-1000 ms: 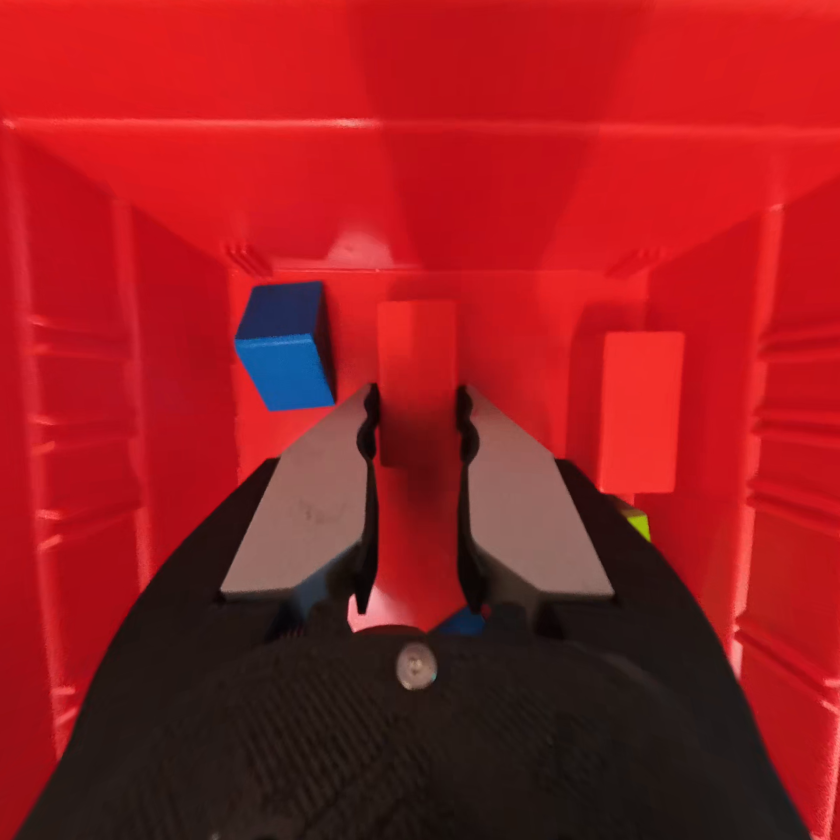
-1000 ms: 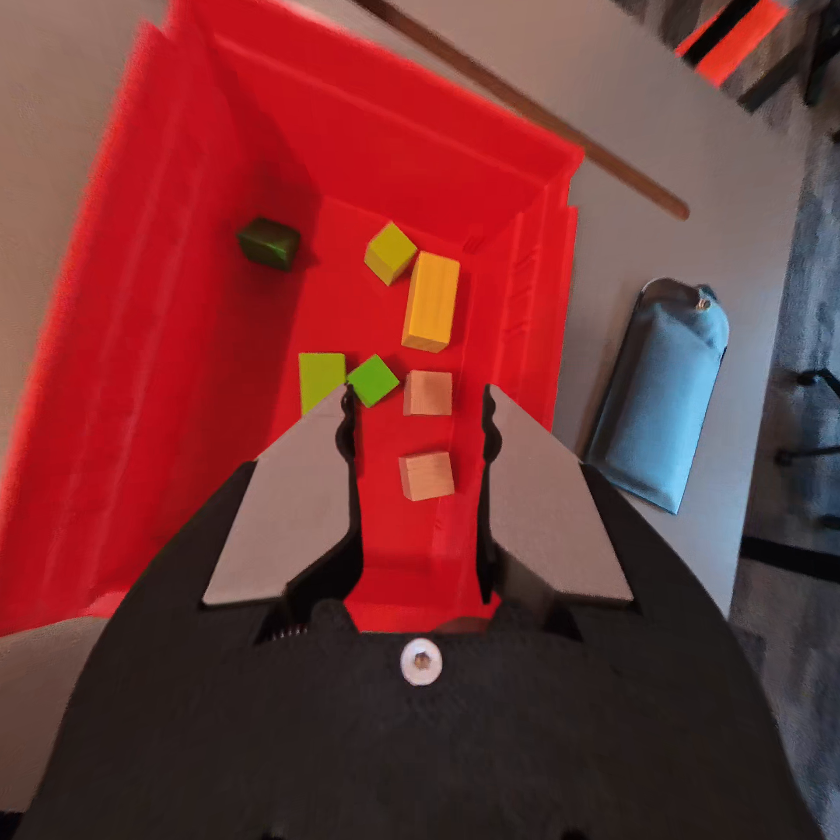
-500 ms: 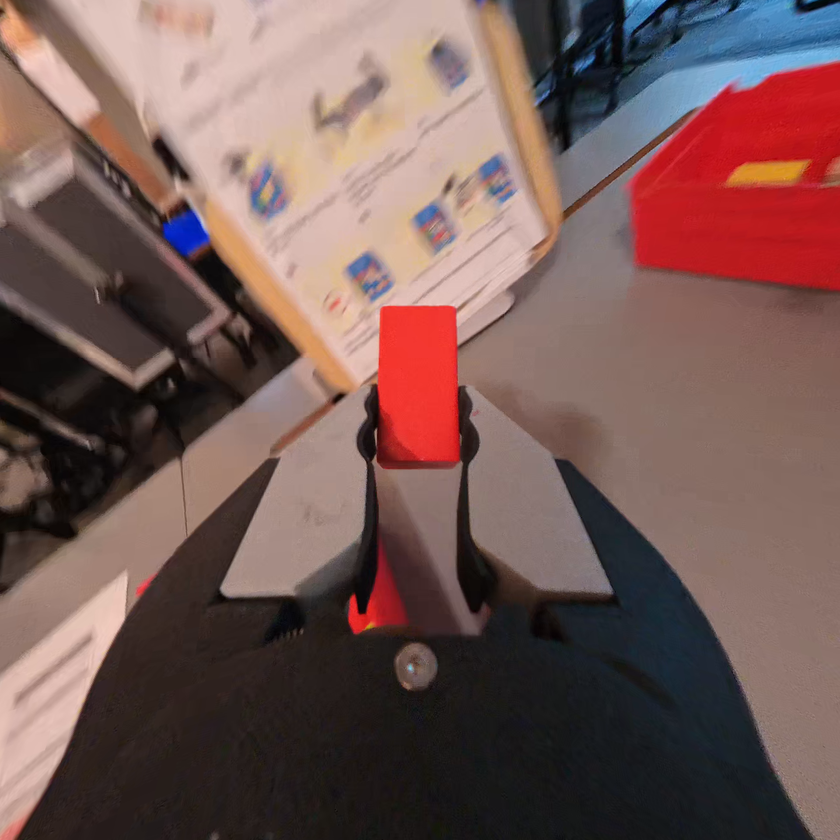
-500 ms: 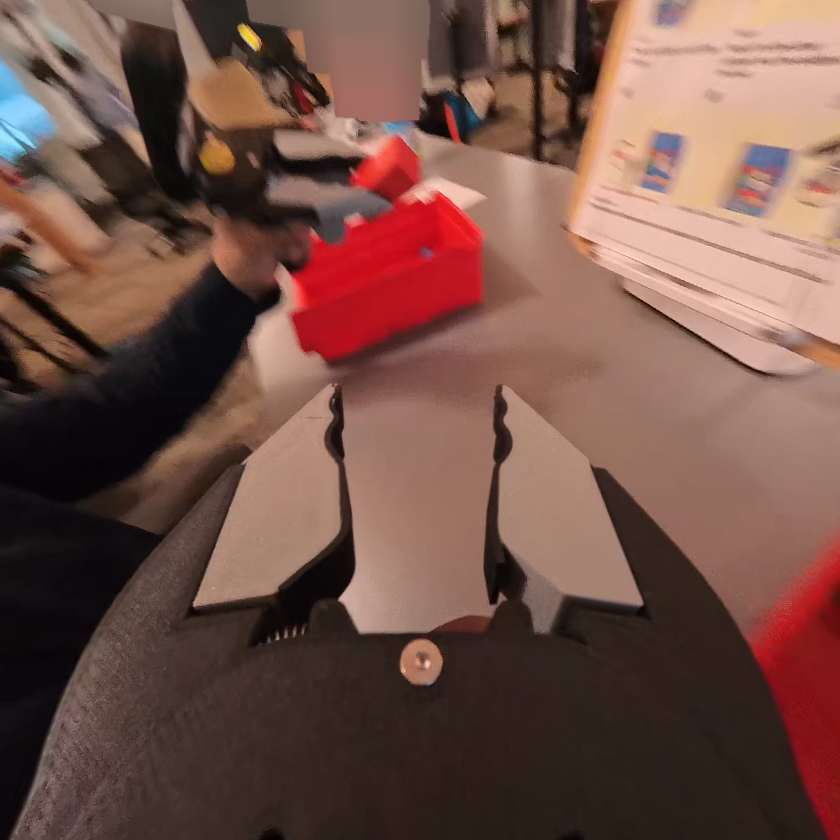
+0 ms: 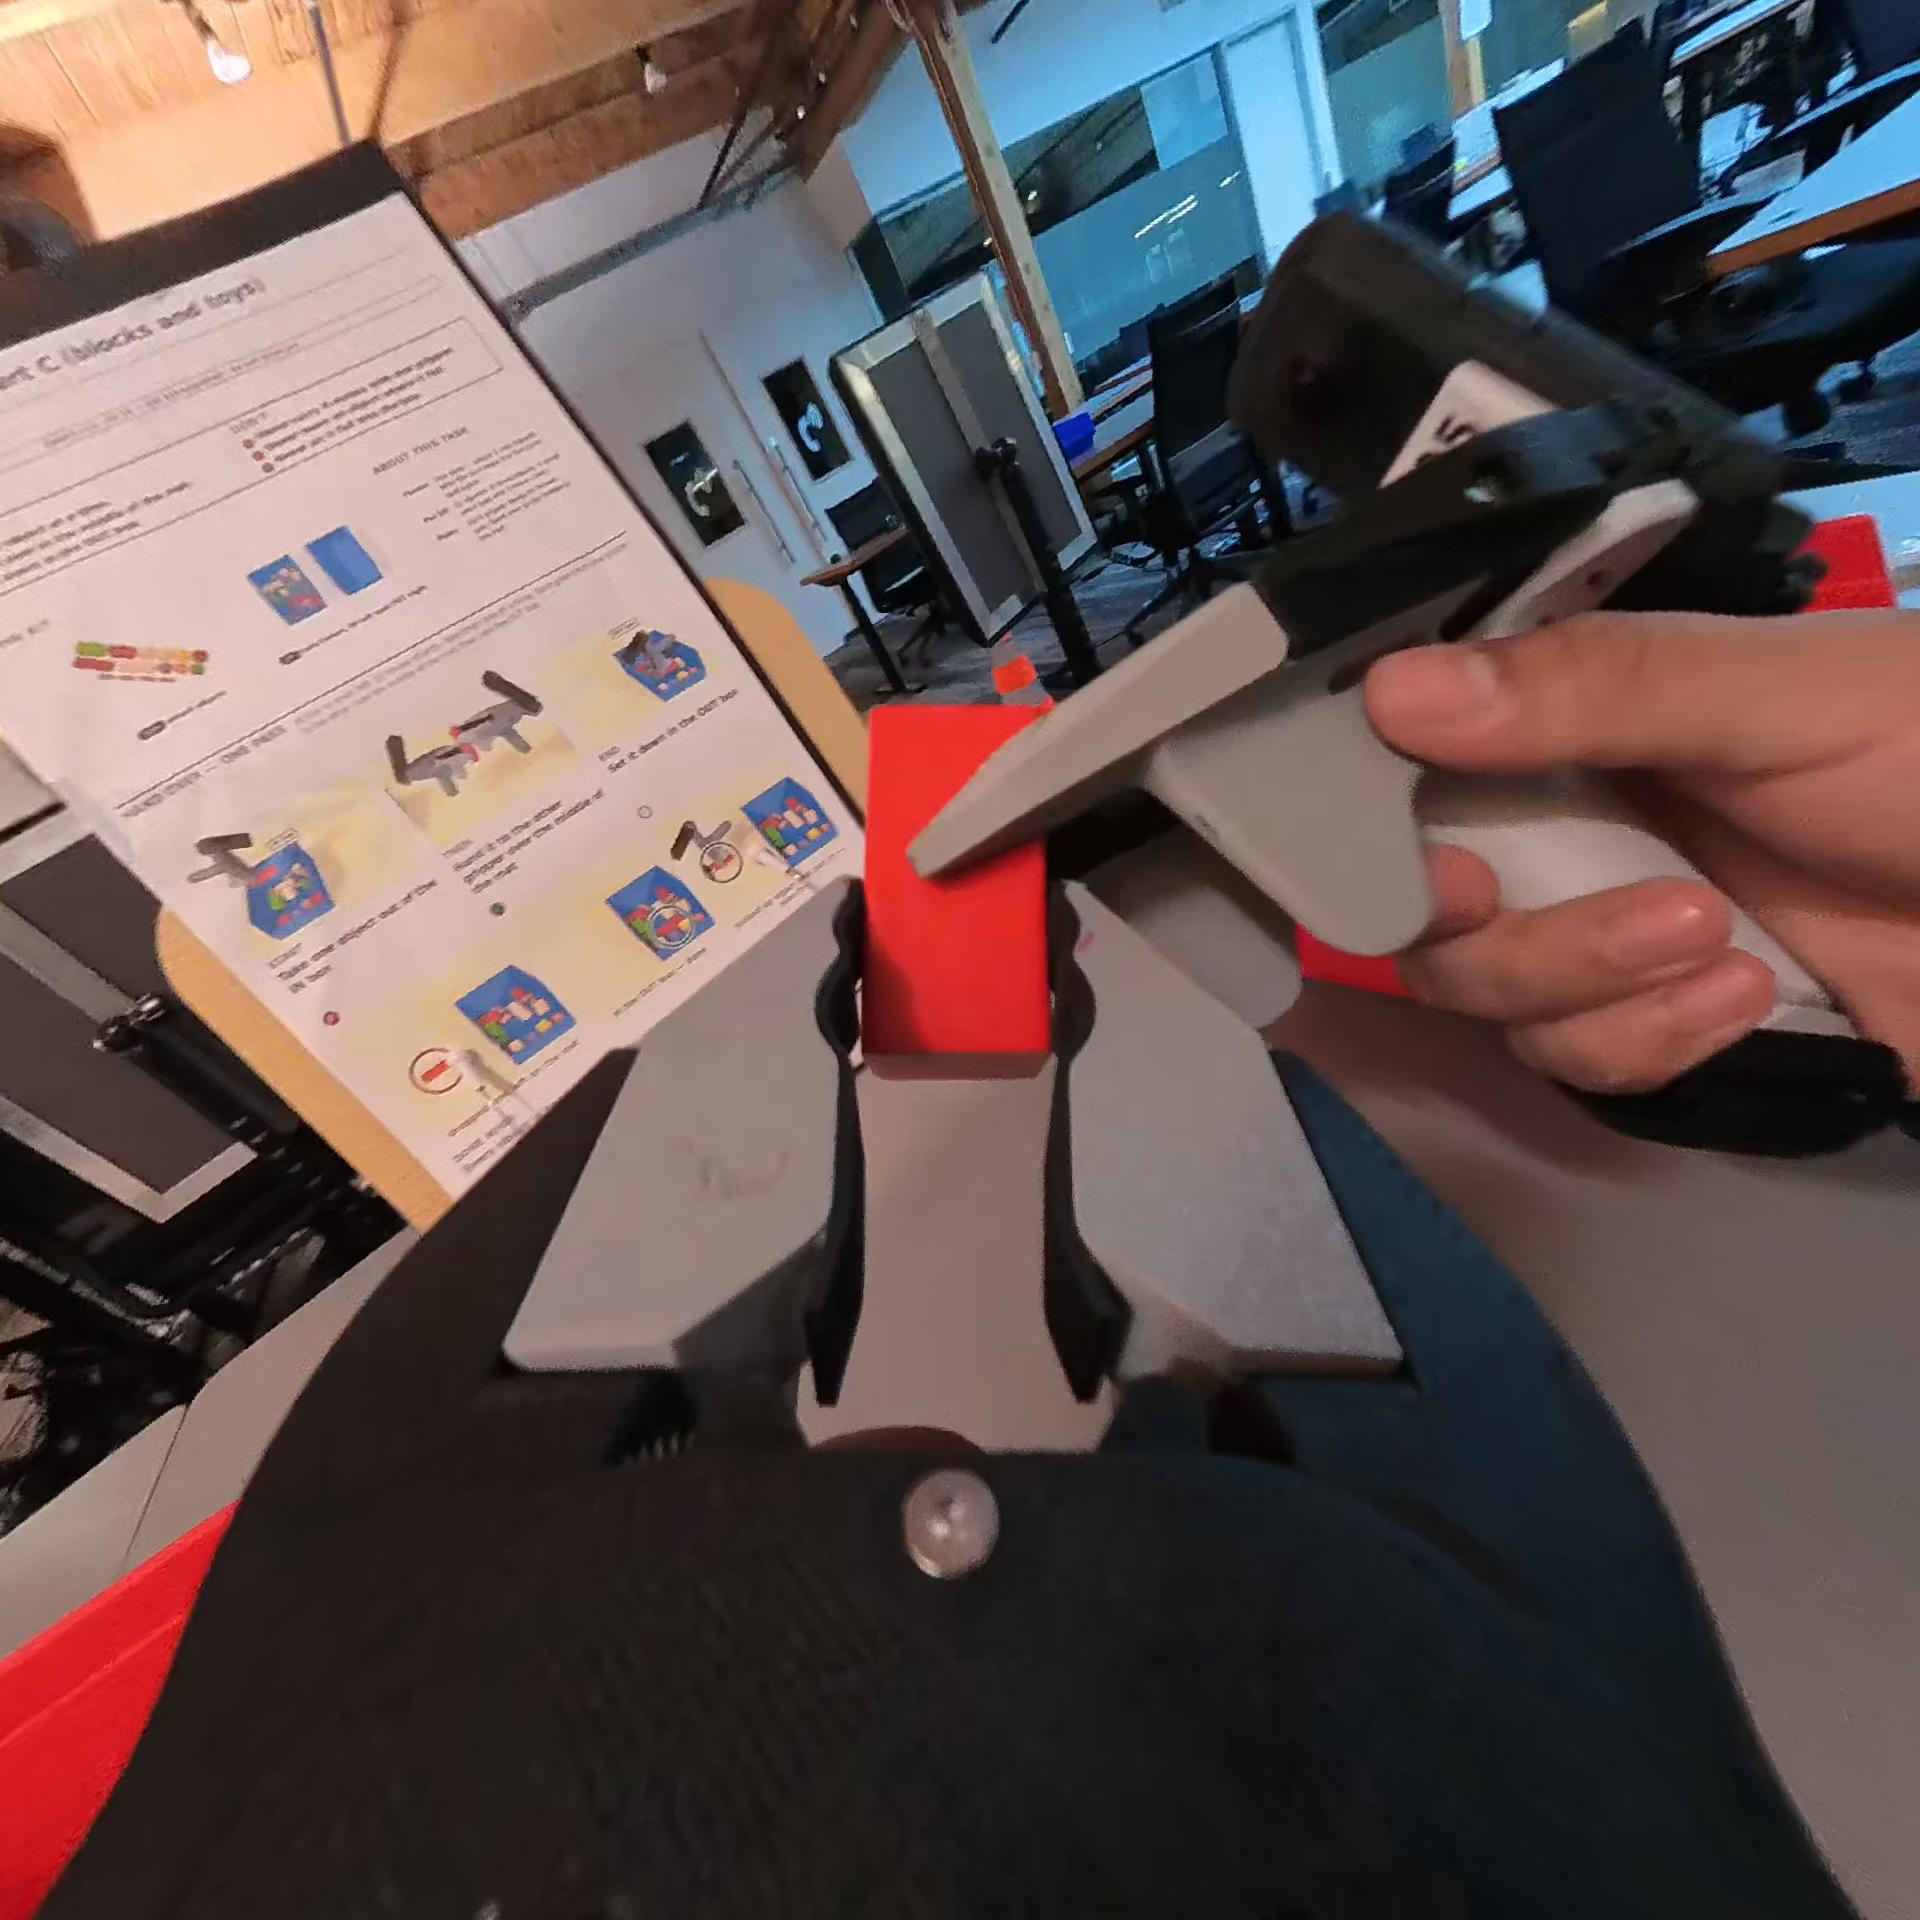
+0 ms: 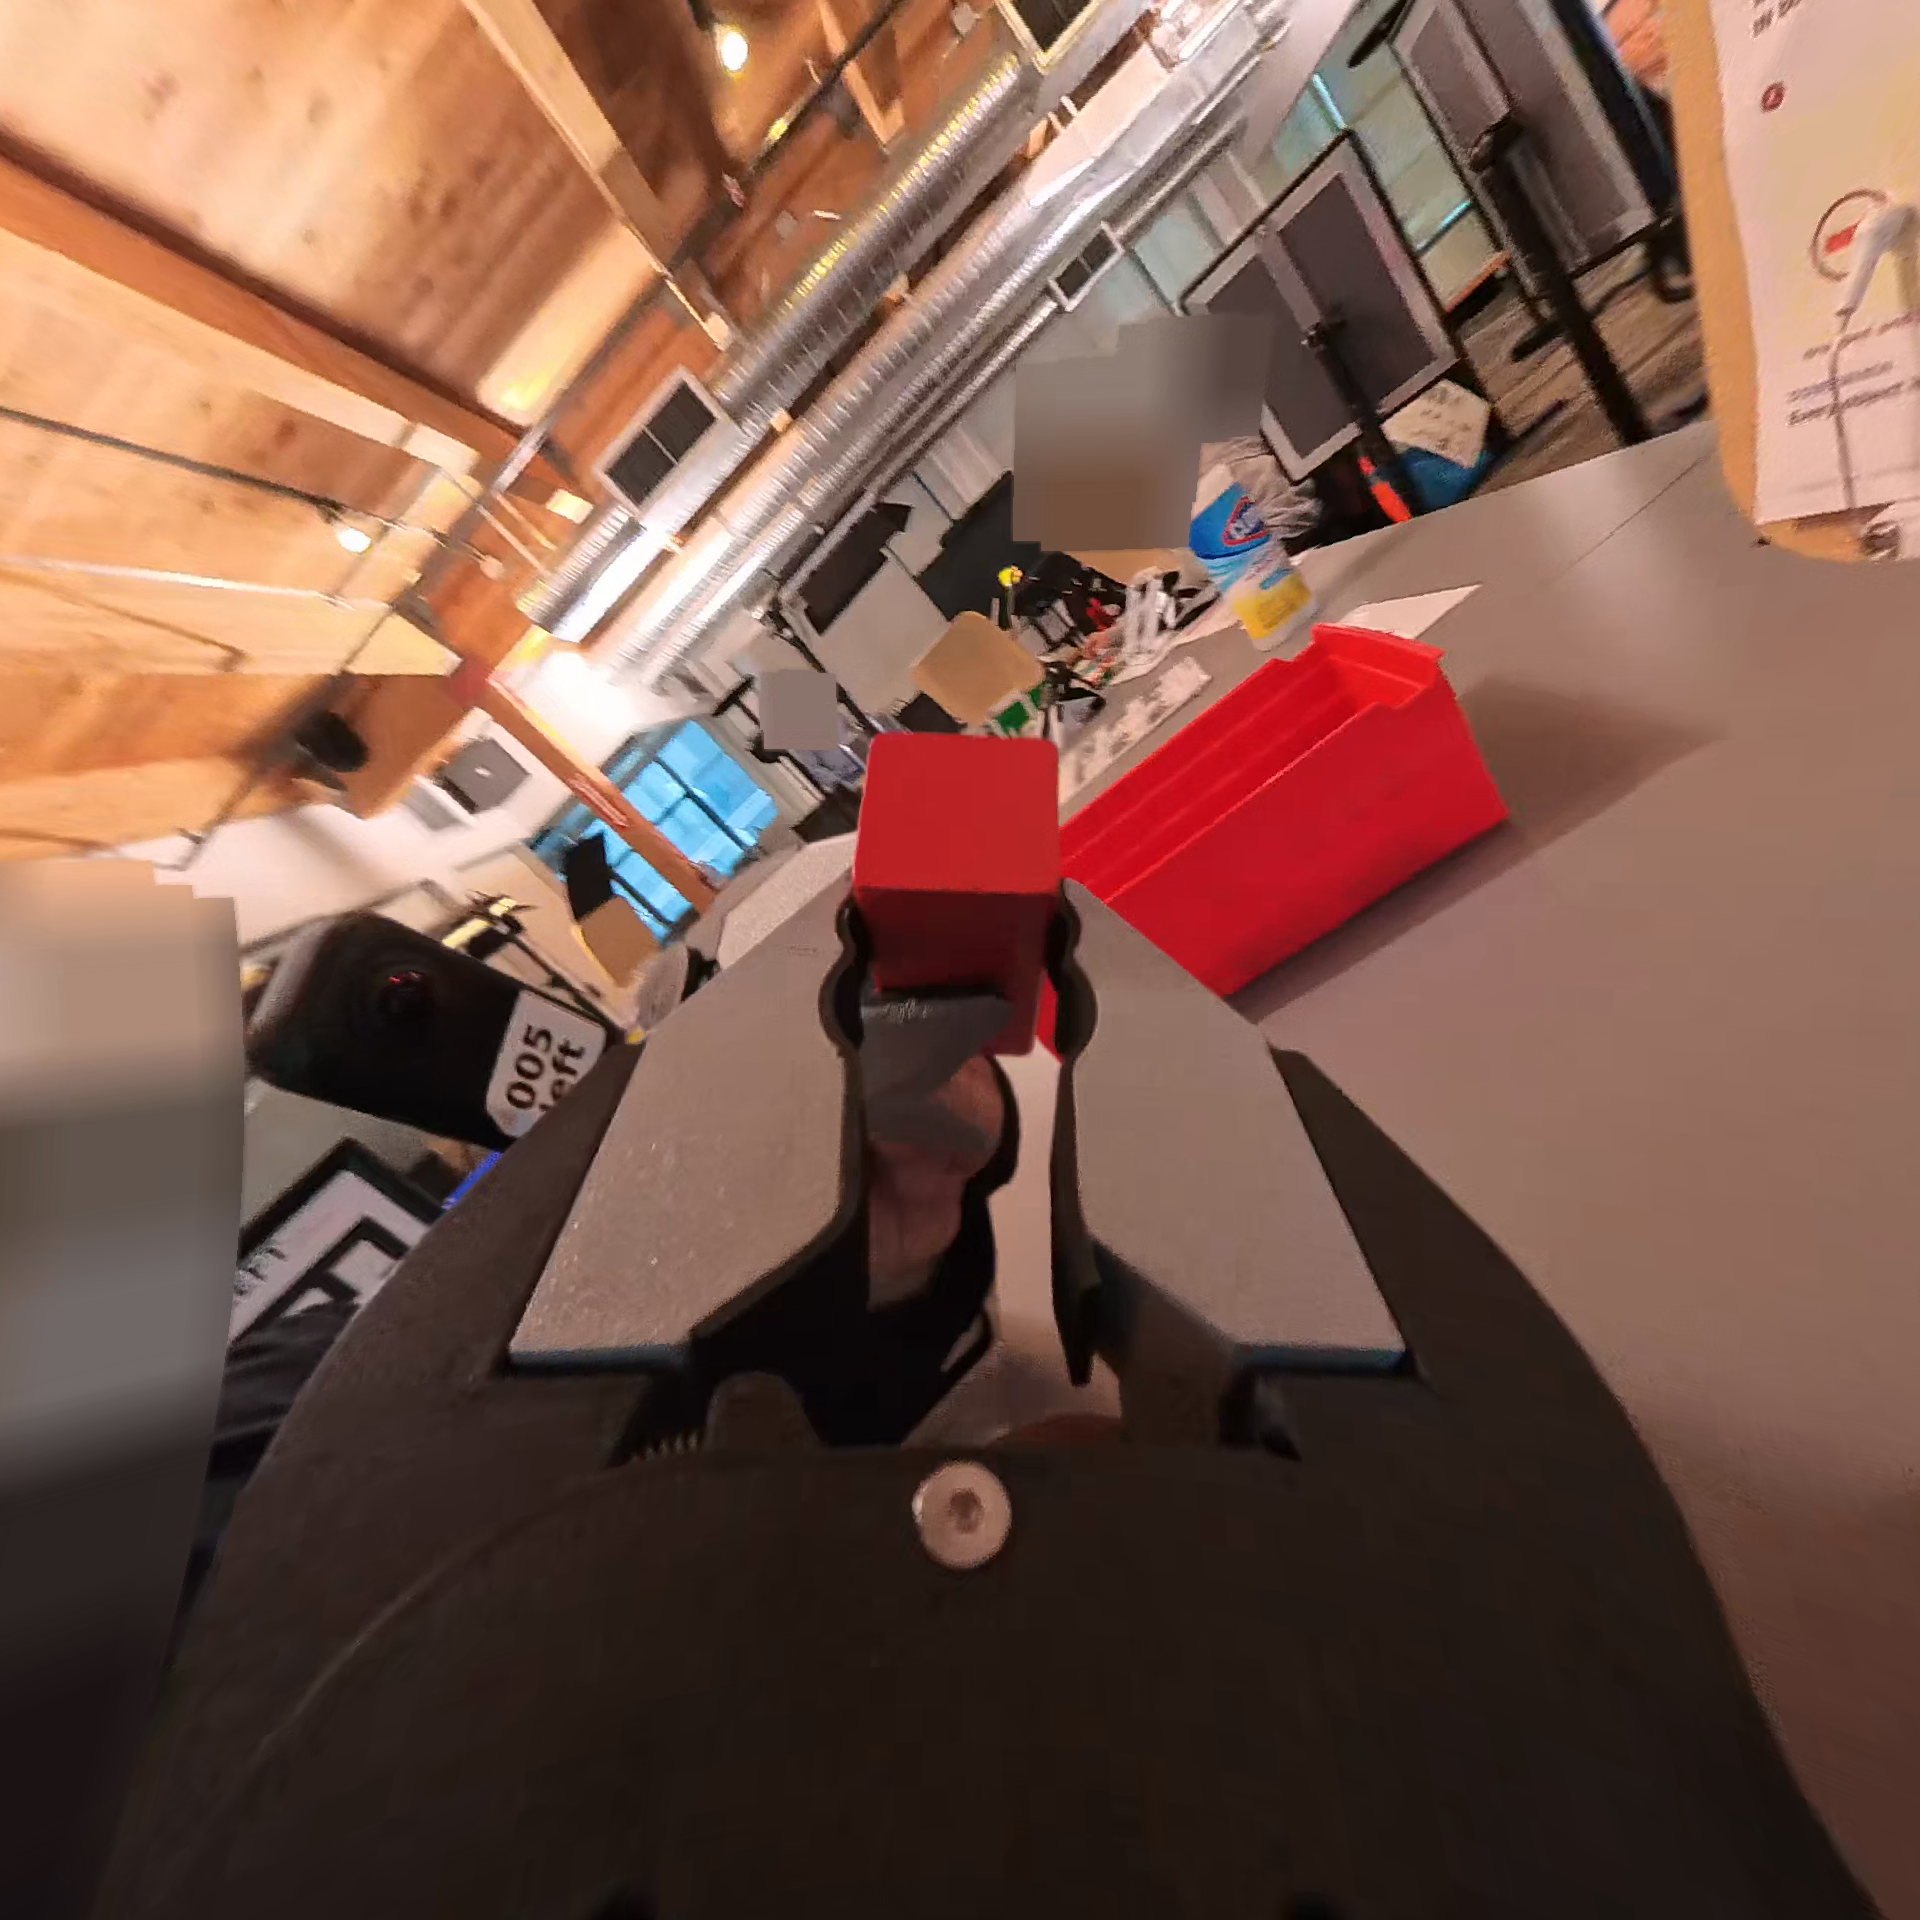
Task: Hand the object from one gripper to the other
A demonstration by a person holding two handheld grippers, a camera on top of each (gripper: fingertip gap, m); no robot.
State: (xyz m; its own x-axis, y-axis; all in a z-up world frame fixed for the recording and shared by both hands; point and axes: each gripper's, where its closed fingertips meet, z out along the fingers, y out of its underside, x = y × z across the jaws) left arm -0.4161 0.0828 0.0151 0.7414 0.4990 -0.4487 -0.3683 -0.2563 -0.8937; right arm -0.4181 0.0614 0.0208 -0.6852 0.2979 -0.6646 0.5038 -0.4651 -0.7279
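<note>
Both pairs of fingers clamp the red block [image 5: 951, 935] in mid-air above the bench: left gripper [image 5: 953, 977] low, right gripper [image 6: 954, 961] seemingly gripping higher. Handover is mid-transfer; next, the left should release.

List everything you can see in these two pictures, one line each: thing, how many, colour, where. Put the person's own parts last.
block: one, red, held up in the air between both hand-held grippers
bin: one, red, on the table behind the block
table: one, grey, under the bin
instruction board: one, white with pictures, standing left of the block
wipes tub: one, white, blue and yellow, far end of the table
left hand-held gripper: one, grey and black, pads pressed on the block's sides
right hand-held gripper: one, grey and black, closed on the block's other end
hand: one, holding the right hand-held gripper
</note>
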